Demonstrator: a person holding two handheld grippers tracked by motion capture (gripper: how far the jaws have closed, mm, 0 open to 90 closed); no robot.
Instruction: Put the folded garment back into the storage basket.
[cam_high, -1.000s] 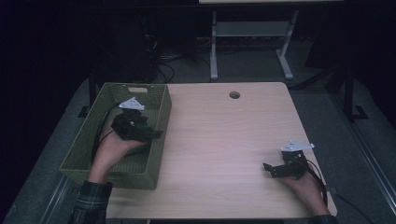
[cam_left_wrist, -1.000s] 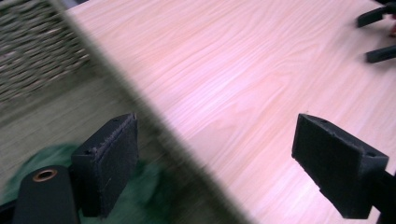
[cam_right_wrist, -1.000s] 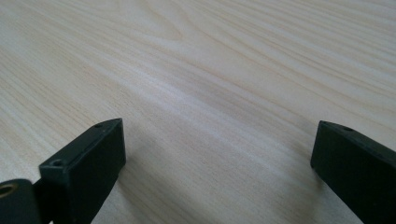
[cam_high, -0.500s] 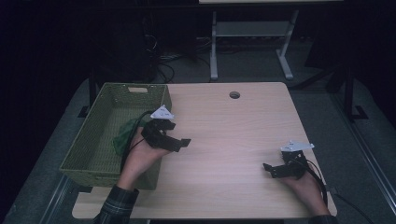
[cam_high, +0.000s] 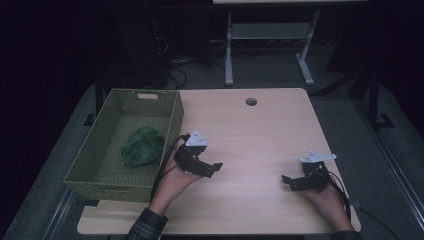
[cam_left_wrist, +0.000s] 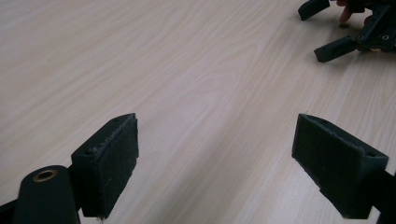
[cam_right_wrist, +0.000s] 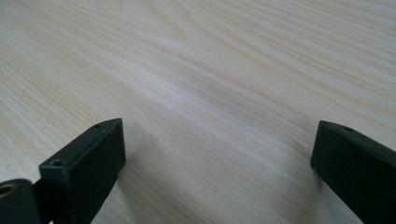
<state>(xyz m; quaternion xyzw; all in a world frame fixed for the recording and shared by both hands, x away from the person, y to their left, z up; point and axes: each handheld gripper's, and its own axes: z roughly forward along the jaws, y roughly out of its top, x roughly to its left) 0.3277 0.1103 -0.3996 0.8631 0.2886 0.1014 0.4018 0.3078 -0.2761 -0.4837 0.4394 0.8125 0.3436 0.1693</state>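
Where the green woven basket (cam_high: 170, 120) sits at the counter's (cam_high: 260, 130) left edge, overhanging it on the far left, a crumpled green cloth (cam_high: 142, 146) lies on its floor, nearer the right wall. Nothing else is in the basket. The left hand-held gripper (cam_high: 215, 168) is just right of the basket, over bare wood, its jaws wide apart with nothing between them; its cable loops back toward the basket wall. The right hand-held gripper (cam_high: 287, 181) rests low near the counter's front right corner, jaws also spread and empty. Between the two lies an open stretch of pale wood. In the left gripper view the right one (cam_left_wrist: 322, 32) appears at upper right, well apart. A round hole (cam_high: 251, 101) marks the counter's far side. Beyond it stand a white frame's legs (cam_high: 229, 55) and tangled floor cables (cam_high: 175, 65).
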